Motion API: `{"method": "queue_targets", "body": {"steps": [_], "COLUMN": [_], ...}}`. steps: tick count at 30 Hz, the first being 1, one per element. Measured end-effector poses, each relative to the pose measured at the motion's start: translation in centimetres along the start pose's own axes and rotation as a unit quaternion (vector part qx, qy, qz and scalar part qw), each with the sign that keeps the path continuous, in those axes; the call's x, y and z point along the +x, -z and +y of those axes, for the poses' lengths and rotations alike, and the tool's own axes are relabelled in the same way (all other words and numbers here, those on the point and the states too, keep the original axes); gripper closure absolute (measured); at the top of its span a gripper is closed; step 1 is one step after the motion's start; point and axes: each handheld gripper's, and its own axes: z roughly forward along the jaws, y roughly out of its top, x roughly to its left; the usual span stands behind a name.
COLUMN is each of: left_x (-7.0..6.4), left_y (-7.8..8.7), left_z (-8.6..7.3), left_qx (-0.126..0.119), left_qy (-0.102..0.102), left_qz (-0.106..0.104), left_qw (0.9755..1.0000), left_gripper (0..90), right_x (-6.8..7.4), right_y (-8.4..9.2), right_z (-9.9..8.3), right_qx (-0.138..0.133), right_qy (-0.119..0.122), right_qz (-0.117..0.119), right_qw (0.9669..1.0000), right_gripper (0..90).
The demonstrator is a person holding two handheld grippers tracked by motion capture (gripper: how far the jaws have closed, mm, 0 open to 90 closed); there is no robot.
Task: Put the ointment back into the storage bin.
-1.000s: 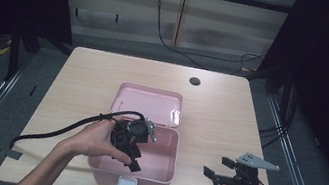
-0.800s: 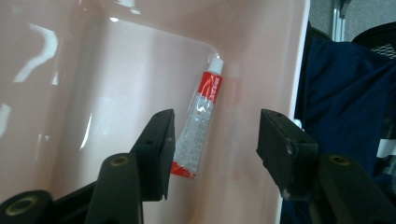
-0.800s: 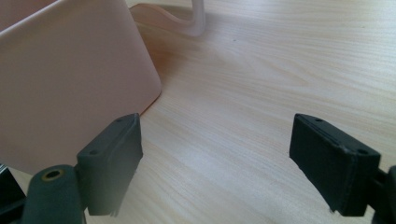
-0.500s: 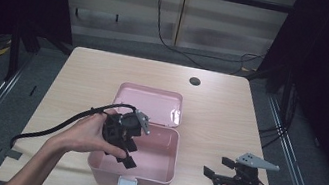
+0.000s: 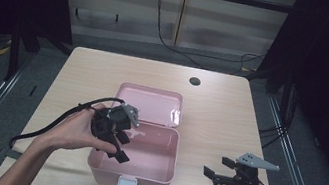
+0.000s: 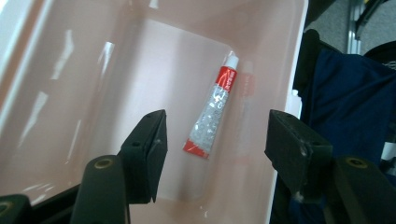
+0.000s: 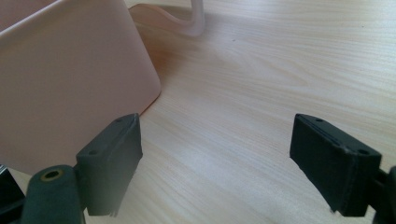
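With the tube (image 6: 212, 109) lying loose on the floor of the pink box (image 5: 165, 171), the left tongs (image 5: 119, 145), just spread wide and empty above it, should probably lift straight out, while the right tongs (image 5: 217, 170) wait released over the worktop (image 5: 229, 118)

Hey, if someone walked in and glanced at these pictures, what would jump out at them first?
Probably the open pink box at the near middle of the wooden table, lid folded back. Next, the red and silver tube lying on its floor, just below the left hand-held gripper, whose jaws have just been opening and stand wide with nothing pressed between them. The right hand-held gripper waits open beside the box.
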Motion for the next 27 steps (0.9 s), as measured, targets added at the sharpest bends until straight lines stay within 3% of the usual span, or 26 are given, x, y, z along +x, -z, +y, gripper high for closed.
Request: {"method": "queue_targets", "body": {"steps": [7,11,16,25,27], "left_x": [0.1,-0.3,-0.2,0.4,0.4], "left_y": [1.1,1.9,2.7,2.6,2.8], "left_z": [-2.0,-3.1,-4.6,-7.2,-7.8], "left_qx": [-0.014,-0.035,-0.055,-0.064,-0.076], "left_qy": [0.01,0.008,0.02,0.045,0.047], "left_qz": [0.015,0.021,0.028,0.041,0.045], "left_qw": [0.9997,0.9992,0.9979,0.9961,0.995], "left_gripper": [39.7,40.9,40.9,42.4,42.1], "right_x": [0.0,0.0,0.0,0.0,0.0], "right_y": [0.0,0.0,0.0,0.0,-0.1], "right_z": [0.0,0.0,0.0,0.0,0.0], "right_qx": [0.0,0.001,0.001,0.001,0.002], "right_qy": [0.0,0.0,0.0,-0.001,0.0], "right_qz": [0.0,0.0,-0.001,-0.001,-0.001], "right_qw": [1.0,1.0,1.0,1.0,1.0], "right_gripper": [16.4,16.4,16.5,16.4,16.5]}}
